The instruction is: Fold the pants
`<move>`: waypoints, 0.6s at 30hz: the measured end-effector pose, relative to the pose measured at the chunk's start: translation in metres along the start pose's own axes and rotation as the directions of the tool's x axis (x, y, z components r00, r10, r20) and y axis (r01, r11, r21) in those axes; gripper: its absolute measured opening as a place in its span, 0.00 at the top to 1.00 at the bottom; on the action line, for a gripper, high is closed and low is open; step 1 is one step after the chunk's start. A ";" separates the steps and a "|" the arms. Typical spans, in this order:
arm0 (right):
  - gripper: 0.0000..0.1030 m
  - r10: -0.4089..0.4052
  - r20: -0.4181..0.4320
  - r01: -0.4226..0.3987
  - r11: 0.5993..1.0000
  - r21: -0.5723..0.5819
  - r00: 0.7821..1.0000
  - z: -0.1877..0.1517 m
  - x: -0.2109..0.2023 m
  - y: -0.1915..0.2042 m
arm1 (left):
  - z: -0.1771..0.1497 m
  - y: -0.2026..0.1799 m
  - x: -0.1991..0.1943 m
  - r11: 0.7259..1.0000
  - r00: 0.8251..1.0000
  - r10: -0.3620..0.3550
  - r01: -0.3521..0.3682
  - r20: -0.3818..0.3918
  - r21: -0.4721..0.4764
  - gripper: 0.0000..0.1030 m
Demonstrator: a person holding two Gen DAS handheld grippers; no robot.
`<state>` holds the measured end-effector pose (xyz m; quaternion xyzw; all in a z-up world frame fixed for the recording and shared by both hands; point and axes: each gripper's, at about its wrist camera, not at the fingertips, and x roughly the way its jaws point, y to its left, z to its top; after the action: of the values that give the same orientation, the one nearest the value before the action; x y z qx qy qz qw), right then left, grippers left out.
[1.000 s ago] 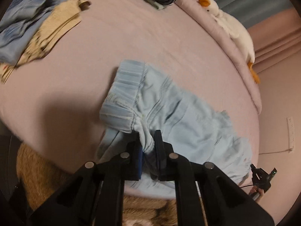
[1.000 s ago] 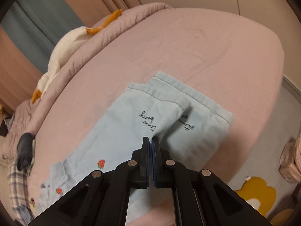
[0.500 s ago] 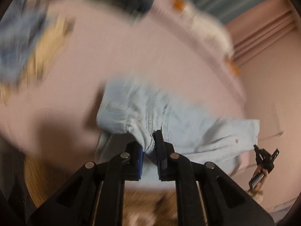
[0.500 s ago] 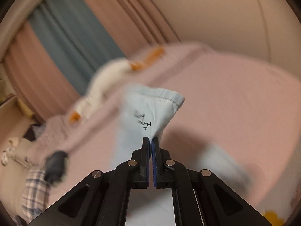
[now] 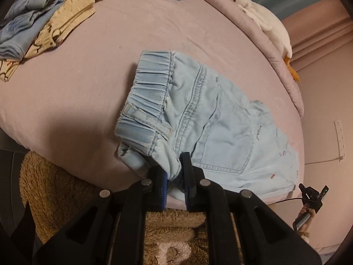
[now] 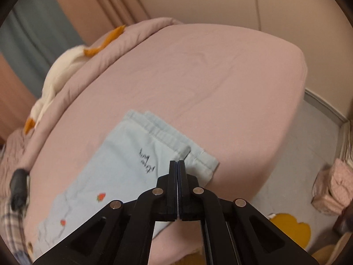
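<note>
Left wrist view: the pants [image 5: 205, 119] are spread on the bed [image 5: 110, 70], waistband toward the near edge. A bunched waist corner is clamped between the narrowly parted fingers of the left gripper [image 5: 175, 174].

Right wrist view: the stacked leg hems [image 6: 174, 145] lie just ahead of the right gripper [image 6: 177, 165], whose fingers are pressed together; whether cloth is pinched cannot be told.

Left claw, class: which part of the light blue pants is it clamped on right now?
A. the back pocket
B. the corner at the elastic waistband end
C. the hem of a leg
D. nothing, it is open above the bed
B. In the left wrist view the left claw pinches bunched fabric of the pants just below the gathered elastic waistband, while the leg hems lie at the far end.
</note>
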<state>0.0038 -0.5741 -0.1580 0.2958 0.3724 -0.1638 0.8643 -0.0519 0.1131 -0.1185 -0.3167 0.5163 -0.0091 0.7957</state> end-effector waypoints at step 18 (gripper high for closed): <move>0.94 0.086 -0.081 -0.073 0.986 0.149 0.993 0.008 0.043 0.019 | 0.005 -0.012 0.002 1.000 1.000 0.008 -0.008 0.028 -0.005 0.91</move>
<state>0.0469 -0.5674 -0.1781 0.3794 0.3846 -0.1430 0.8293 -0.0427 0.1058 -0.1128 -0.3167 0.5066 -0.0002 0.8019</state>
